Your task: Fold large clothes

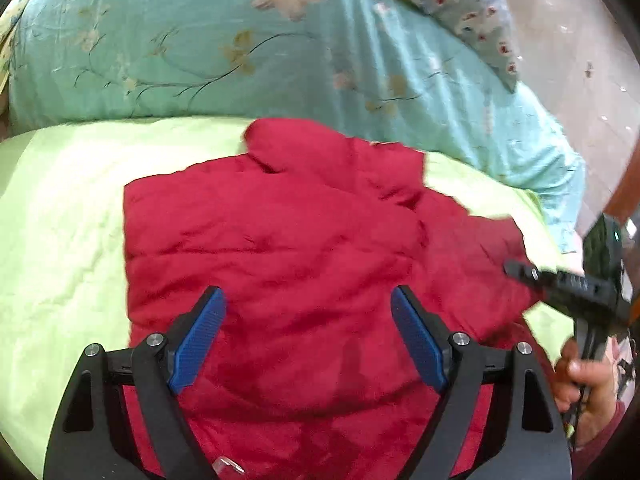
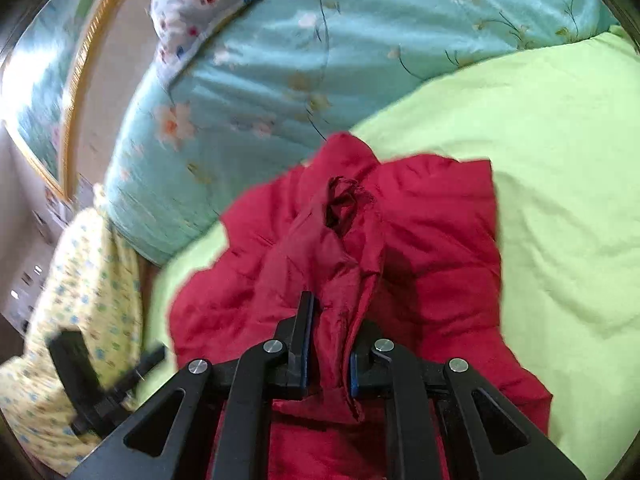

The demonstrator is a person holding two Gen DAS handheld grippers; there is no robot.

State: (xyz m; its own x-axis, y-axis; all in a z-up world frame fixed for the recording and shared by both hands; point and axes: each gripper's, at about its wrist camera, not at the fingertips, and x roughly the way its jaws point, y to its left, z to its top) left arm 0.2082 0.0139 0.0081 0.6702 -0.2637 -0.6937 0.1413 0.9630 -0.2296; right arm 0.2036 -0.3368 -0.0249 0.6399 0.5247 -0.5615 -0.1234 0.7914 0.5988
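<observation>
Holding the red jacket [image 2: 420,240] sleeve clamped in your right hand-held gripper [image 2: 328,336], left hand-held gripper [image 1: 308,336] wide open and empty, lay it flat across.

Bare lime-green bedsheet [image 1: 60,216] gives you open passage left of the crumpled red padded garment [image 1: 288,240]; the bulky turquoise floral quilt [image 1: 200,48] walls off the far side.

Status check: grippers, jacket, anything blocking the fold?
Left gripper open above red jacket. Right gripper shut on jacket sleeve. Green sheet beneath; nothing blocking.
</observation>
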